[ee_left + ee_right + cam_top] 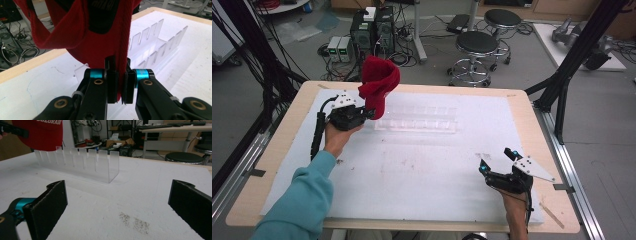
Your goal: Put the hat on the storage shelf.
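With the left hand-held gripper closed on the red cap, held up in the upper left of the high view just beside the clear slotted rack on the bench, it seems best to lower the cap slowly toward the left end slot, while the right hand-held gripper waits open and empty at the lower right.

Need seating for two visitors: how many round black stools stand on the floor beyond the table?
2: one round black stool stands just beyond the table's far edge, the other behind it, farther right. More may be hidden.
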`<state>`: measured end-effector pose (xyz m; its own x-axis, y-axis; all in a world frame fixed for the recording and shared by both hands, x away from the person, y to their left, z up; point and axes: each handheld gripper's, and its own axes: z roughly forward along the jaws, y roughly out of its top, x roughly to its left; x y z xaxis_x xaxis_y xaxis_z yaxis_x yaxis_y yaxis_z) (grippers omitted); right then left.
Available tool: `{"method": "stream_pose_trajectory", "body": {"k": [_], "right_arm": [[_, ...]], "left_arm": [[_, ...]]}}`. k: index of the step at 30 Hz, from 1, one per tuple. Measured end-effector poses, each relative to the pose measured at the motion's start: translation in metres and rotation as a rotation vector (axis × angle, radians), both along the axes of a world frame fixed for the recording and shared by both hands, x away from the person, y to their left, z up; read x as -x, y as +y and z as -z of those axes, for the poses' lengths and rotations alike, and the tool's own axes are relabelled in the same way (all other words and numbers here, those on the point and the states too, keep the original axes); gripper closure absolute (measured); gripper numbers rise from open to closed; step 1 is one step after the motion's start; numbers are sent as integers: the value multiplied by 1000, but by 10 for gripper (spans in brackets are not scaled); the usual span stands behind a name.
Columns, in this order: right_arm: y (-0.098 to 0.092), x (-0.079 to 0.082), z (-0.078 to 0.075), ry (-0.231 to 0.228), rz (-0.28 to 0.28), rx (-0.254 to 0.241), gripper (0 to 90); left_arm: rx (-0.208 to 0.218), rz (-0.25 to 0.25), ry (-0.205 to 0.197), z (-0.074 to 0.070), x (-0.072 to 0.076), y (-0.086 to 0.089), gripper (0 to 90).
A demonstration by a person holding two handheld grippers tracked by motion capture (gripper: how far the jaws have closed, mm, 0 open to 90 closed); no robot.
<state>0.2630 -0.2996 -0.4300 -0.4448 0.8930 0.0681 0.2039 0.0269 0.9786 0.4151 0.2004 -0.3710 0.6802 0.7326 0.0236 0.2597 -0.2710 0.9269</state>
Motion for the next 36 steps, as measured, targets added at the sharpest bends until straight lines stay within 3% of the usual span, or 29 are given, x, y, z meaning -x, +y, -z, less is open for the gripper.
{"method": "stream_pose_trajectory", "body": {"k": [10, 15, 22, 27, 36], "right_arm": [[8, -11, 7, 41, 11, 5, 11], [11, -13, 8, 52, 7, 3, 11], [13, -14, 9, 51, 8, 12, 11], [14, -15, 10, 64, 6, 9, 11], [16, -14, 10, 66, 2, 14, 11]], "left_arm": [[24, -39, 1, 3, 4, -4, 853], [35, -75, 28, 4, 7, -9, 853], [10, -88, 43, 20, 8, -13, 852], [-9, -80, 34, 20, 9, -13, 851], [-34, -62, 98, 23, 12, -16, 817]]}}
